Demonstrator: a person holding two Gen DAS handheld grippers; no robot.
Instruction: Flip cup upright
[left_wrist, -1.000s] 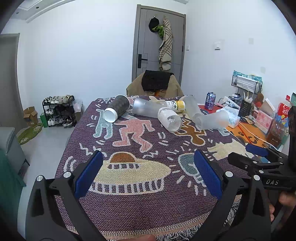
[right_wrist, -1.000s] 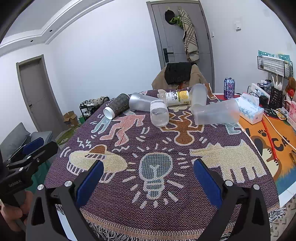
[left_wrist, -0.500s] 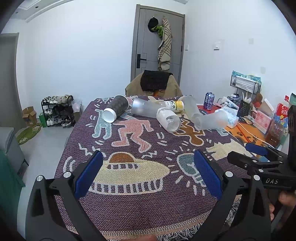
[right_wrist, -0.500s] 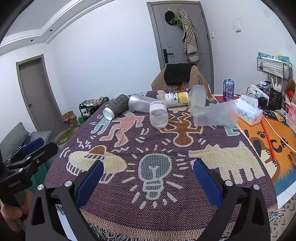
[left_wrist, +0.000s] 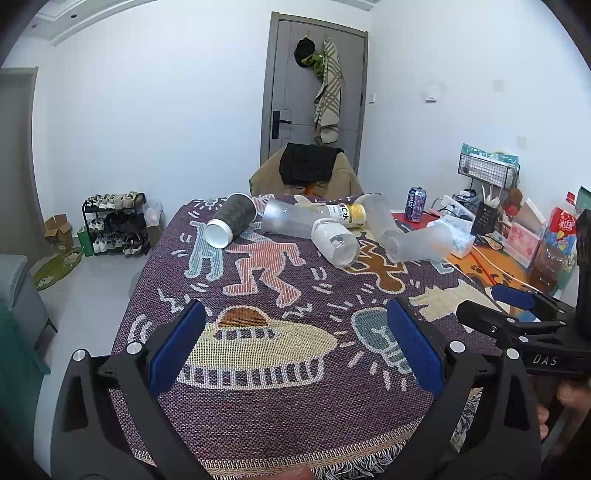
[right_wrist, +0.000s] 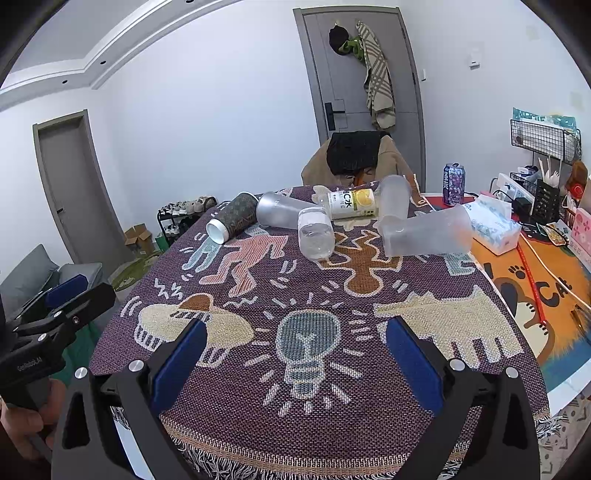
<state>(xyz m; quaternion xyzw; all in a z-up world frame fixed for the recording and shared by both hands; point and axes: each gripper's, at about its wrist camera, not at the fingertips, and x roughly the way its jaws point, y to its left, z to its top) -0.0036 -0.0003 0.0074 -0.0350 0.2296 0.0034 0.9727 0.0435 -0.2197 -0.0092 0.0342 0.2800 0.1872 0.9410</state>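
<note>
While both sets of jaws stand wide apart and hold nothing, the left gripper (left_wrist: 295, 347) and right gripper (right_wrist: 295, 350) hang over the near edge of the patterned table cloth (right_wrist: 317, 295), well short of any cup. Blue pads face inward on each; bare cloth lies between them.

Step in hand, by my reading: the approach, with nothing yet chosen or touched. To do it well, pick a single cup at the edge of the cluster, come in low along the cloth with the jaws spanning its body across the width, and close near the middle so it pivots cleanly onto its base. Thin plastic walls look likely to flex, so squeeze lightly.

All cups lie on their sides at the far end of the table, bunched together. Dark patterned cup (left_wrist: 231, 220) sits leftmost, white rim toward the camera. Next to it a frosted cup (left_wrist: 286, 219), then a clear cup (left_wrist: 335, 242) nearest the grippers. Right of these, a large frosted cup (right_wrist: 424, 232) and behind it another frosted tumbler (right_wrist: 394, 199). A yellow-labelled bottle (right_wrist: 351, 204) lies among them, touching its neighbours.
</note>
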